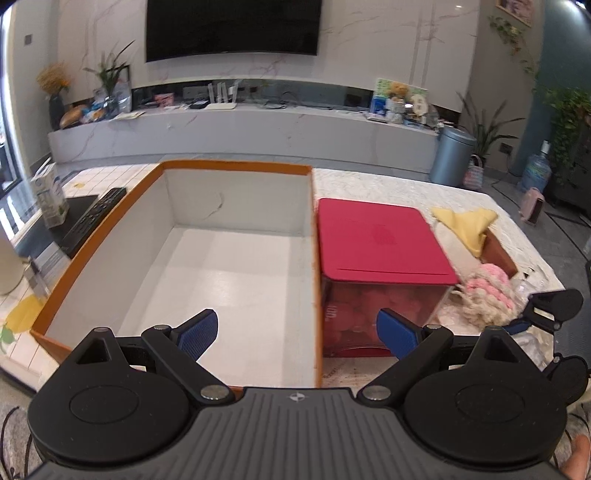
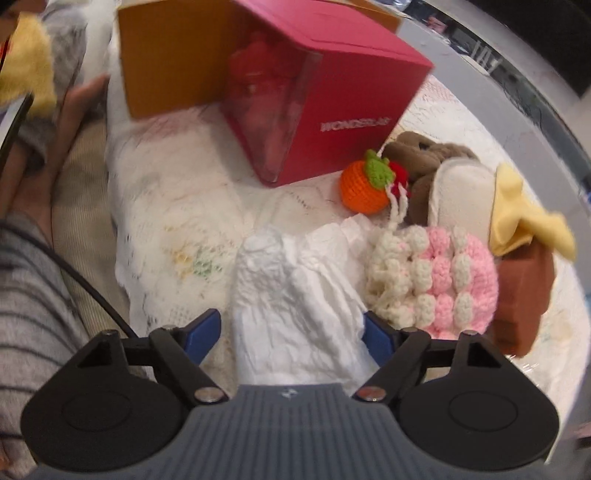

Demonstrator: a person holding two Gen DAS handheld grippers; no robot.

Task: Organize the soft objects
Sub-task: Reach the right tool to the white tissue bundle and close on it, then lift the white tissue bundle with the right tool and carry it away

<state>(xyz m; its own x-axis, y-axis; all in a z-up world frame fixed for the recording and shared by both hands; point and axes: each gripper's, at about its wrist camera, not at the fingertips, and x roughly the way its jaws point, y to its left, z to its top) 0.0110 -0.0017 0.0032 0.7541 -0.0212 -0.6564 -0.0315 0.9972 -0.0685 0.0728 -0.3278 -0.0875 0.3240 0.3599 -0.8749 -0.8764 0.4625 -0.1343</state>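
My right gripper [image 2: 291, 332] tips down, jaws wide around crumpled white tissue [image 2: 295, 295] hiding one pad; left gripper [image 1: 295, 332] hovers open.

Marble-look white wall [image 1: 388, 44] with a dark wall-mounted TV [image 1: 232, 27]. Long pale console [image 1: 240, 136] below it, cluttered on top. Plants at both ends [image 1: 110, 74], climbers on the right [image 1: 565, 122]. Grey bin [image 1: 452, 157] and water jug [image 1: 537, 171] on a grey floor [image 1: 546, 229]. Tiled table [image 1: 107, 177] on the left holds a remote [image 1: 98, 218].
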